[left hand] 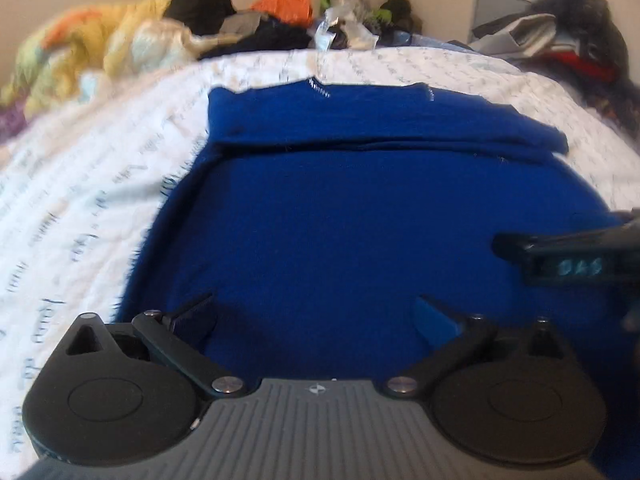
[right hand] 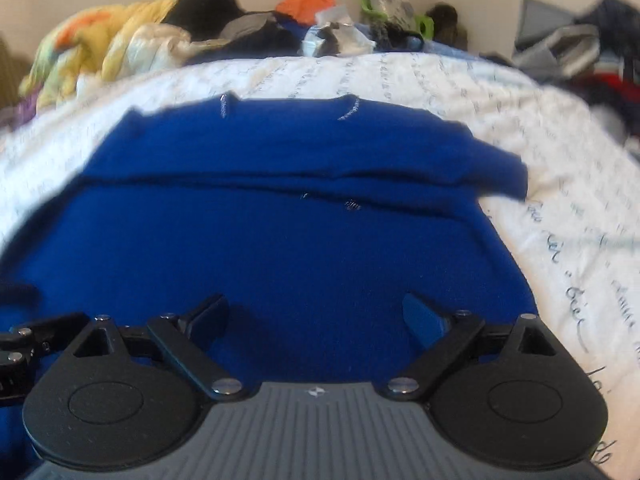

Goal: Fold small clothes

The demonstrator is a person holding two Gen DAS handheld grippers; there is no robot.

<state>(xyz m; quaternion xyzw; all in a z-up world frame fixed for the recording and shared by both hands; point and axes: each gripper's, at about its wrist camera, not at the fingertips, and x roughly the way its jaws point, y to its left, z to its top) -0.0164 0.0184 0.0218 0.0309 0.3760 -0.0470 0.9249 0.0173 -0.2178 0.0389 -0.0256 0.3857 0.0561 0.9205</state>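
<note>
The blue shirt (left hand: 340, 232) runs off the bottom of both pictures, so its near end is hidden behind the gripper bodies. The pile of clothes (right hand: 152, 44) at the bed's far edge is blurry (just blobs of color). The writing on the sheet (right hand: 576, 300) is too smeared to read.

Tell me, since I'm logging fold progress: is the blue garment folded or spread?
Partly folded: the blue garment lies flat on the bedspread, with its far part doubled over.
</note>
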